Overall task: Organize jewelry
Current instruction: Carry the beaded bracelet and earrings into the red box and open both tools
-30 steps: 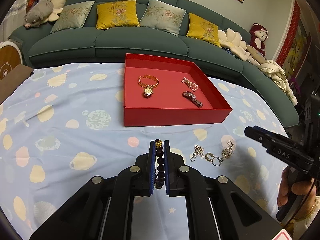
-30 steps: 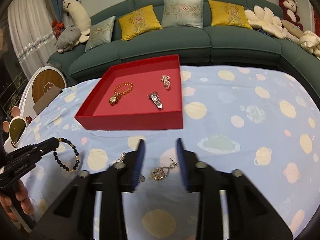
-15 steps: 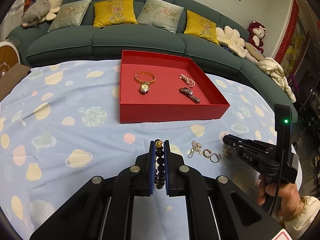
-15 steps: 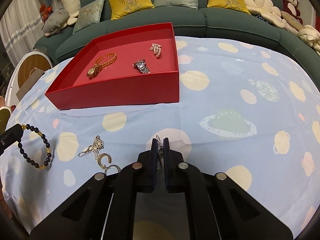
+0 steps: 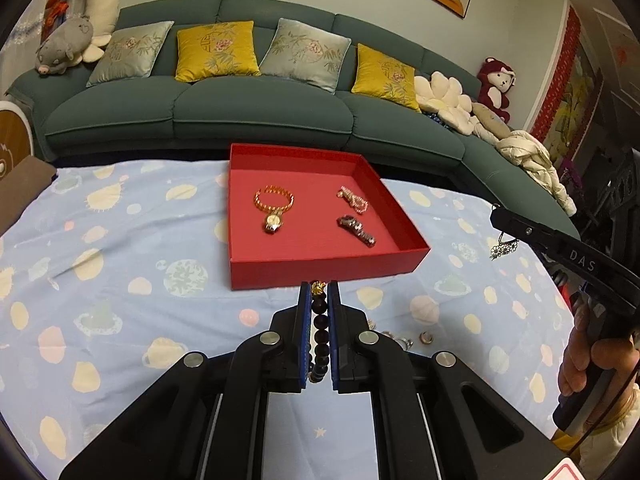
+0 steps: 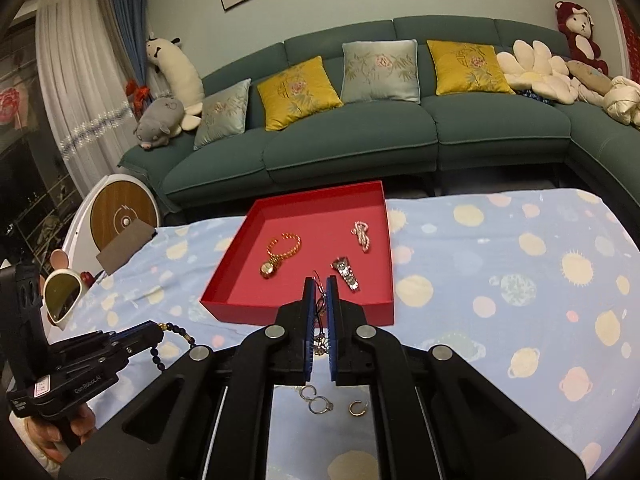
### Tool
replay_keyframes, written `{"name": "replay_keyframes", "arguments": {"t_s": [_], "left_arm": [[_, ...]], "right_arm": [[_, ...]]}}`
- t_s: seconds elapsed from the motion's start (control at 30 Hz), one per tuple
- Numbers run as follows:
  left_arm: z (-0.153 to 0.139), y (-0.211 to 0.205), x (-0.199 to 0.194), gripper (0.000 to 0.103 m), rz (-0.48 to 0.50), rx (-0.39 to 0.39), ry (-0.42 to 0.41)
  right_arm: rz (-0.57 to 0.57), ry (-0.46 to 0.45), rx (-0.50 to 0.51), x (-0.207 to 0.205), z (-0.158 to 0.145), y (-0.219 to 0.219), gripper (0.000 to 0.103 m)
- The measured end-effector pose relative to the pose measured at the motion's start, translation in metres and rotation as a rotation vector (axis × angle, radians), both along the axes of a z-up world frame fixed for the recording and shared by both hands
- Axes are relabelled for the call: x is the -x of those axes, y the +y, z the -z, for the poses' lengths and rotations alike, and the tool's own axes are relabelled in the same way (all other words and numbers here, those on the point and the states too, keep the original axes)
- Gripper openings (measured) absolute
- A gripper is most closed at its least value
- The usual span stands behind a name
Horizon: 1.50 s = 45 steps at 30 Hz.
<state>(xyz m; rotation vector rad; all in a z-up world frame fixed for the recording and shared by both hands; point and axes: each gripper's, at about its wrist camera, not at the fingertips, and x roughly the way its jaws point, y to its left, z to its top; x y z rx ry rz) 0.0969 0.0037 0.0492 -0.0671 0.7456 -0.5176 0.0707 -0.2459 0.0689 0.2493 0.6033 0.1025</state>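
Note:
My left gripper [image 5: 319, 286] is shut on a dark bead bracelet [image 5: 321, 330] with a gold charm, held above the cloth just before the red tray [image 5: 320, 269]. My right gripper [image 6: 320, 280] is shut on a thin earring with a flower pendant [image 6: 320, 344], lifted near the tray's front wall [image 6: 248, 312]. The pendant also shows in the left wrist view [image 5: 502, 249]. The tray holds a gold watch [image 5: 274, 208], a pearl piece [image 5: 352, 199] and a silver watch band [image 5: 357, 230]. Several rings and hoops [image 6: 320, 402] lie on the cloth.
The table wears a blue cloth with planet prints [image 5: 120, 272]. A green sofa with cushions [image 5: 240, 112] runs behind it. A brown card [image 6: 124, 244] and a white mirror [image 6: 62, 294] sit at the left edge.
My right gripper closed on the earring and lifted it off the cloth toward the tray. My left gripper, still holding the bead bracelet, rose and moved closer to the tray.

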Motion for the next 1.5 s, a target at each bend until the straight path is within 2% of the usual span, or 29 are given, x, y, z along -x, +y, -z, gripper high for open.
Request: {"name": "replay_keyframes", "arguments": {"t_s": [0.17,0.23,0.4,0.57,0.87,1.03,1.17,1.23,1.27,1.3,1.43,1.5], "left_arm": [[-0.040,-0.009,-0.009,0.005,0.026,-0.003,-0.065],[-0.049,-0.014,-0.021,0.005,0.043,-0.010,-0.059],[-0.059,-0.031,-0.062,0.005,0.054,-0.038,-0.061],[-0.050,-0.045,-0.115,0.005,0.042,-0.009,-0.028],[-0.014,-0.091,-0.201,0.005,0.028,-0.060,-0.016],[0.011,-0.103,-0.235,0.006,-0.009,-0.081,0.041],[0.018,-0.099,-0.244,0.014,-0.048,-0.061,0.041],[0.014,-0.095,-0.243,0.037,-0.071,-0.063,0.030],[0.009,-0.092,-0.240,0.037,-0.077,-0.058,0.010],[0.004,-0.089,-0.235,0.037,-0.077,-0.051,-0.005],[-0.027,-0.063,-0.200,0.037,-0.074,-0.017,-0.050],[-0.041,-0.050,-0.176,0.037,-0.073,-0.025,-0.064]], "right_arm": [[-0.023,-0.049,0.004,-0.003,-0.031,0.003,0.005],[-0.028,-0.060,-0.001,-0.012,-0.040,0.003,0.005],[-0.058,-0.037,-0.013,-0.052,-0.041,0.005,0.005],[-0.072,0.029,-0.066,-0.105,-0.020,0.004,0.005],[-0.056,0.152,-0.066,-0.184,0.038,0.009,0.005],[-0.058,0.191,-0.058,-0.208,0.064,0.009,0.005],[-0.051,0.171,-0.054,-0.210,0.069,0.005,0.011],[-0.038,0.140,-0.061,-0.202,0.063,0.002,0.019],[-0.032,0.123,-0.068,-0.198,0.060,0.000,0.025],[-0.027,0.107,-0.072,-0.192,0.054,-0.002,0.027],[-0.024,0.039,-0.053,-0.155,0.020,-0.007,0.027],[-0.019,-0.002,-0.037,-0.129,-0.002,-0.009,0.028]]}}
